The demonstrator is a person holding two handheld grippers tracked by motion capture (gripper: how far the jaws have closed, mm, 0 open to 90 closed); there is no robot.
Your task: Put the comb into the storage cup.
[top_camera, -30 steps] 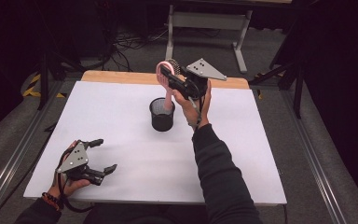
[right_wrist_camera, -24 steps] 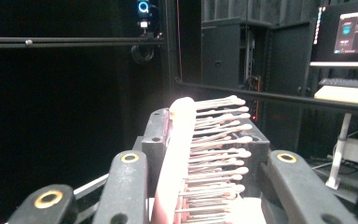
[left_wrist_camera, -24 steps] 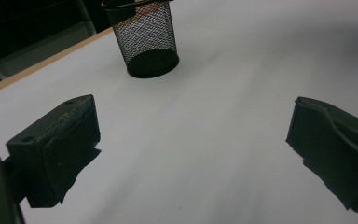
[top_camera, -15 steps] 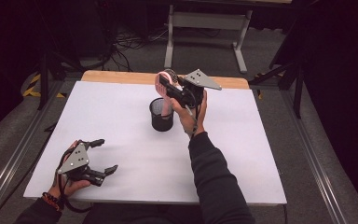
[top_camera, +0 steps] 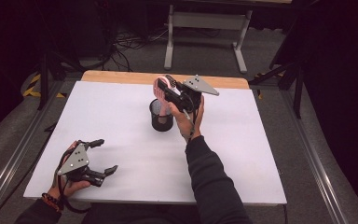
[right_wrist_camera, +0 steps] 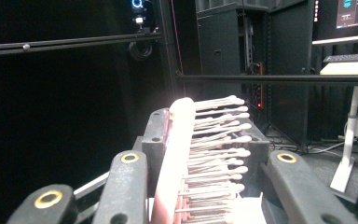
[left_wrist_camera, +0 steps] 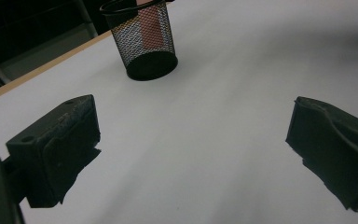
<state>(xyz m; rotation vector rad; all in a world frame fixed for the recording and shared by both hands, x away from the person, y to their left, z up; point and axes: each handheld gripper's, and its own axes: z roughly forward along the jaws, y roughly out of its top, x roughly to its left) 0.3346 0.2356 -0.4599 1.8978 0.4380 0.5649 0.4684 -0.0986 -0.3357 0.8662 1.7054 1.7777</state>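
Holding pink hairbrush (top_camera: 162, 87) clamped, R gripper (top_camera: 168, 93) now over mesh cup (top_camera: 161, 115); L gripper (top_camera: 103, 156) wide open, empty.

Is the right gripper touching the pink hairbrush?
Touching. In the right gripper view, the right gripper has its jaws closed on the pink hairbrush, pressing its back and bristles; the high view shows it held above the black mesh cup.

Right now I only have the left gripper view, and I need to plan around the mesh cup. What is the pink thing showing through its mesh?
Observer: A pink hairbrush; the right gripper view shows rows of pale-tipped bristles on it.
Operator: What holds it?
Observer: The right gripper, jaws shut on it, raised over the far rim of the black mesh cup.
Operator: And where is my gripper?
Observer: The left gripper rests open near the front left corner of the white table.
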